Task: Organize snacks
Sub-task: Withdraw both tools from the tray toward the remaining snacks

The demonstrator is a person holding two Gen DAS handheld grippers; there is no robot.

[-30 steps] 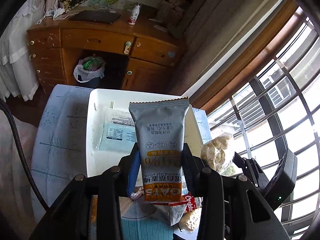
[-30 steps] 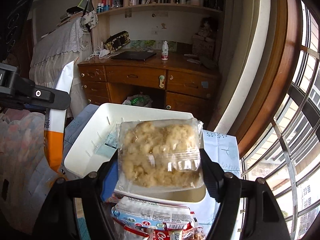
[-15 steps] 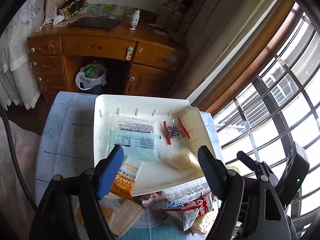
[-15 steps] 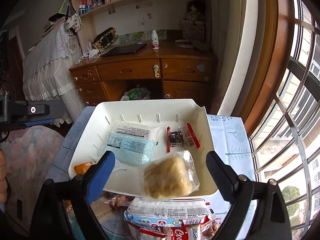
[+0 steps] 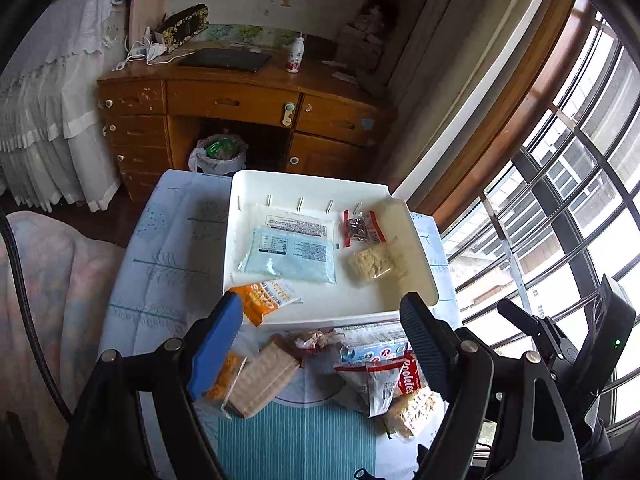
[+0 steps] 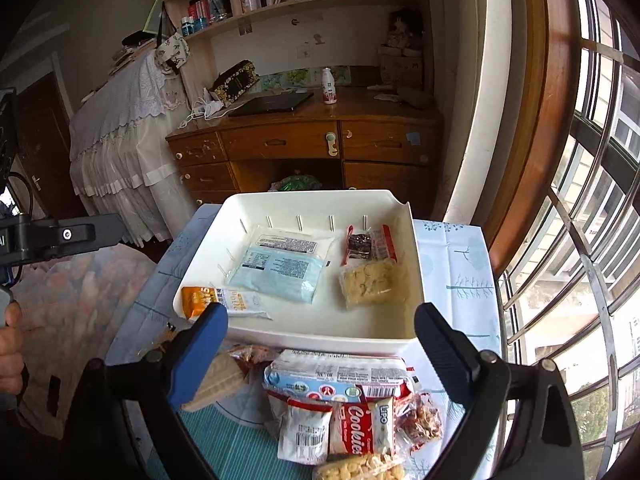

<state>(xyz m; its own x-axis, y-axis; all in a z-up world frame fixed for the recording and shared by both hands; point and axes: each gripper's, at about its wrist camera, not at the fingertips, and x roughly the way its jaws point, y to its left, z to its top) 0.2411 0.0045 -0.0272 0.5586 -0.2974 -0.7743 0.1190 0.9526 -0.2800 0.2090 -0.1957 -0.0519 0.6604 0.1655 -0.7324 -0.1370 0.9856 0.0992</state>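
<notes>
A white tray (image 5: 312, 178) sits on the clothed table. My left gripper (image 5: 320, 305) hovers over its near rim, jaws opening with nothing between them. The orange-and-grey oat bar packet (image 5: 266, 298) lies over the tray's near-left corner. My right gripper (image 6: 320, 314) stands open and empty above the same rim. The clear bag of pale snacks (image 6: 372, 282) rests in the tray's right half, below a red-edged packet (image 6: 370, 242). A light blue packet (image 6: 280, 270) fills the middle. Loose snacks lie in front of the tray, among them a cookies packet (image 6: 360, 428) and a wafer pack (image 5: 260, 380).
A wooden desk (image 5: 240, 100) with a bin (image 5: 218, 154) beneath it stands beyond the table. Barred windows (image 6: 580, 240) run along the right. A patterned quilt (image 5: 52, 280) lies to the left. A hand (image 6: 10, 344) holds the left gripper's body (image 6: 60, 236).
The left gripper let go of the oat bar, which now lies on the tray's near-left corner. The right gripper dropped the clear bag into the tray. Both pulled back, jaws wide.
</notes>
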